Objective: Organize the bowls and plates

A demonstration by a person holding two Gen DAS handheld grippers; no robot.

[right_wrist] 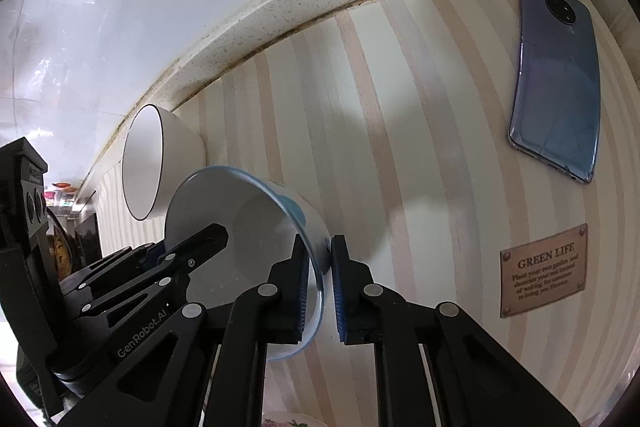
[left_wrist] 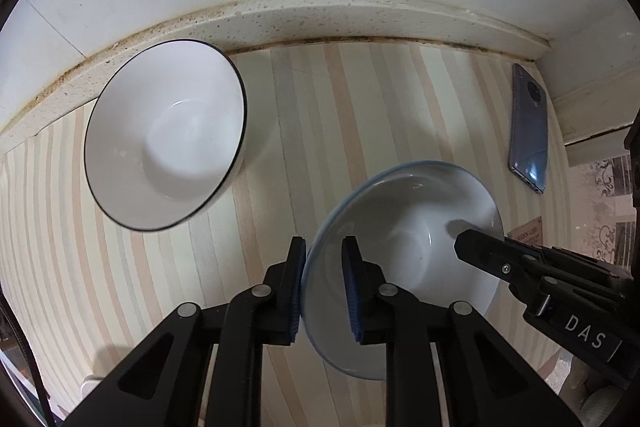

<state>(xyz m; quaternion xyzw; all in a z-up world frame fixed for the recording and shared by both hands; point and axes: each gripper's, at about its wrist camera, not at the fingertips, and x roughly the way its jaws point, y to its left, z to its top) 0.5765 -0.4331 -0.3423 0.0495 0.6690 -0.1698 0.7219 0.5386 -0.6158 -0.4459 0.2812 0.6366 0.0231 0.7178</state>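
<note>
A white bowl with a pale blue rim (left_wrist: 400, 247) sits over the striped counter. My left gripper (left_wrist: 324, 287) is shut on its near-left rim, one pad inside and one outside. My right gripper (right_wrist: 322, 291) is shut on the opposite rim, and it enters the left wrist view from the right (left_wrist: 492, 239). The same bowl (right_wrist: 248, 227) shows a blue outer wall in the right wrist view, where the left gripper (right_wrist: 180, 247) clamps its far edge. A second white bowl with a thin black rim (left_wrist: 168, 135) (right_wrist: 180, 147) stands upright behind it, near the backsplash.
A blue-grey phone (left_wrist: 528, 131) (right_wrist: 560, 87) lies face down at the back right of the counter. A small copper plaque (right_wrist: 544, 271) lies in front of it. A speckled ledge (left_wrist: 320, 15) and a white wall close off the back.
</note>
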